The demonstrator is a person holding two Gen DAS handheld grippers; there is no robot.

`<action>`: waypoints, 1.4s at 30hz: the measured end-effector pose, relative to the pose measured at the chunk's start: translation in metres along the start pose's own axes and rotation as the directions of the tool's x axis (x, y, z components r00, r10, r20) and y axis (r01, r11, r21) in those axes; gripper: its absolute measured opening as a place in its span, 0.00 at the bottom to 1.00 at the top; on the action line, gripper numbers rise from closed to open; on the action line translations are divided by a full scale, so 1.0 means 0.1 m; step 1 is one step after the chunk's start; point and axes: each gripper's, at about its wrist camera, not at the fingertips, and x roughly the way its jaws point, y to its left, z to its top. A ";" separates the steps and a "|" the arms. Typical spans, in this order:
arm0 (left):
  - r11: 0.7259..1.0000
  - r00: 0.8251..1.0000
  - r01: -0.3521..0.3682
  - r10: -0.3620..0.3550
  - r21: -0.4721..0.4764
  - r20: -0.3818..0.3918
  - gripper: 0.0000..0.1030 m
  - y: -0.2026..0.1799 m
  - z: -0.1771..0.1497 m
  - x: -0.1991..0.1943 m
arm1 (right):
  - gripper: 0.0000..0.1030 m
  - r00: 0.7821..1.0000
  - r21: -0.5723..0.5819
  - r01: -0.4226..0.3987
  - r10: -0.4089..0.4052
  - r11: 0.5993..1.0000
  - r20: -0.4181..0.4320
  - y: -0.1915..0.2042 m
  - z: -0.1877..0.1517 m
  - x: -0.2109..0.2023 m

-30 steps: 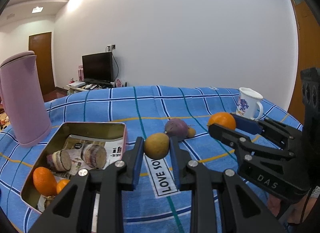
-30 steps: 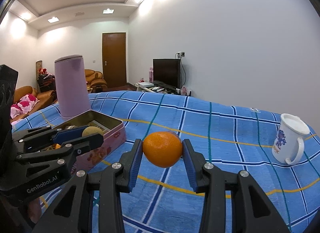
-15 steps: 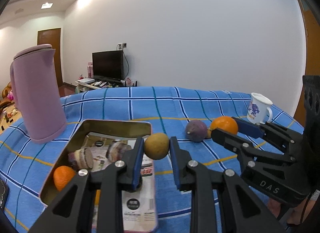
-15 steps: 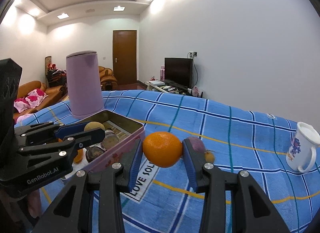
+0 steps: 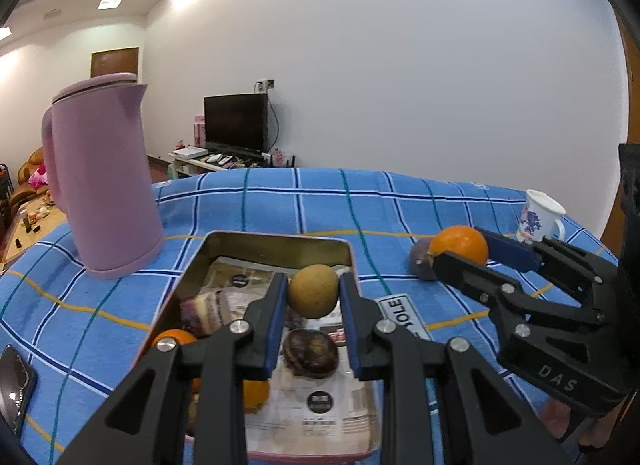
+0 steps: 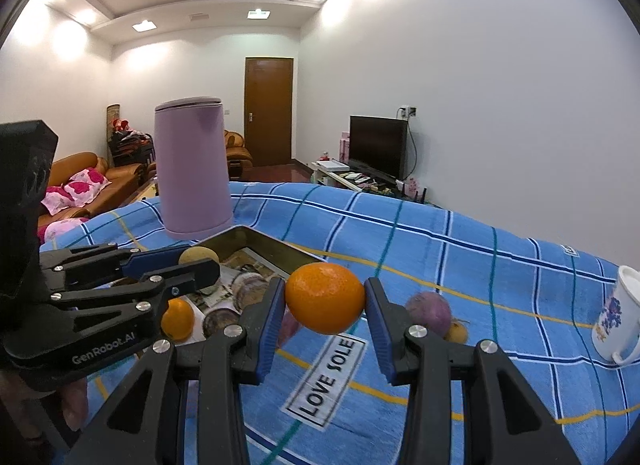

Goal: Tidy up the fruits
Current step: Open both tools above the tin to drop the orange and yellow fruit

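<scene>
My left gripper [image 5: 313, 297] is shut on a small yellow-brown fruit [image 5: 313, 291] and hangs over the open metal tin [image 5: 280, 243]. Inside the tin lie oranges [image 5: 173, 339], a dark round fruit [image 5: 311, 353] and cut purple pieces [image 5: 206, 311] on printed paper. My right gripper [image 6: 325, 299] is shut on an orange [image 6: 325, 298], just right of the tin [image 6: 256, 237], above the blue checked cloth. A purple fruit [image 6: 429, 311] and a small yellow fruit [image 6: 456, 332] rest on the cloth behind it.
A tall pink jug [image 5: 102, 181] stands left of the tin. A white flowered mug [image 6: 618, 321] sits at the far right. A phone [image 5: 14, 383] lies at the cloth's left edge. A "LOVE SOLE" label [image 6: 326, 375] is sewn on the cloth.
Both grippers have moved left with their fruits. The left one now hangs over the tin; the right one has come up beside the tin's right wall.
</scene>
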 end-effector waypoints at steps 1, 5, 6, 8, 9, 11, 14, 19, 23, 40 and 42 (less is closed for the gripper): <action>1.000 1.000 -0.006 0.006 -0.002 -0.001 0.26 0.02 0.00 0.00 | 0.41 1.000 -0.003 -0.007 0.007 1.000 0.000 0.03 0.02 0.02; 1.000 1.000 -0.029 0.029 -0.009 -0.007 0.26 0.11 0.00 0.01 | 0.41 0.999 -0.015 -0.032 0.032 0.999 -0.005 0.13 0.06 0.08; 0.999 0.999 -0.037 0.037 -0.009 -0.010 0.26 0.13 0.00 0.02 | 0.41 0.999 -0.019 -0.035 0.035 0.999 -0.007 0.15 0.07 0.09; 0.998 0.999 -0.052 0.051 -0.020 -0.016 0.27 0.20 0.00 0.03 | 0.41 0.999 -0.027 -0.048 0.048 0.998 -0.015 0.21 0.08 0.14; 0.998 0.998 -0.058 0.058 -0.030 -0.020 0.27 0.25 0.00 0.03 | 0.41 0.998 -0.029 -0.054 0.054 0.998 -0.018 0.23 0.09 0.16; 0.997 0.997 -0.071 0.070 -0.042 -0.028 0.26 0.34 0.00 0.03 | 0.41 0.997 -0.032 -0.071 0.070 0.997 -0.028 0.28 0.10 0.22; 0.995 0.996 -0.080 0.077 -0.061 -0.043 0.26 0.45 0.00 0.05 | 0.41 0.995 -0.045 -0.088 0.086 0.995 -0.043 0.36 0.11 0.30; 0.994 0.993 -0.092 0.087 -0.067 -0.075 0.26 0.55 -0.05 0.11 | 0.41 0.992 -0.075 -0.107 0.101 0.991 -0.074 0.50 0.08 0.41; 0.994 0.992 -0.091 0.084 -0.068 -0.090 0.26 0.58 -0.07 0.14 | 0.41 0.988 -0.090 -0.124 0.115 0.988 -0.101 0.55 0.04 0.48; 0.992 0.987 -0.114 0.106 -0.062 -0.122 0.41 0.56 -0.12 0.15 | 0.48 0.979 -0.109 -0.172 0.158 0.979 -0.126 0.62 0.00 0.47; 0.990 0.986 -0.126 0.118 -0.061 -0.114 0.54 0.55 -0.12 0.12 | 0.48 0.981 -0.111 -0.165 0.152 0.980 -0.118 0.61 0.01 0.43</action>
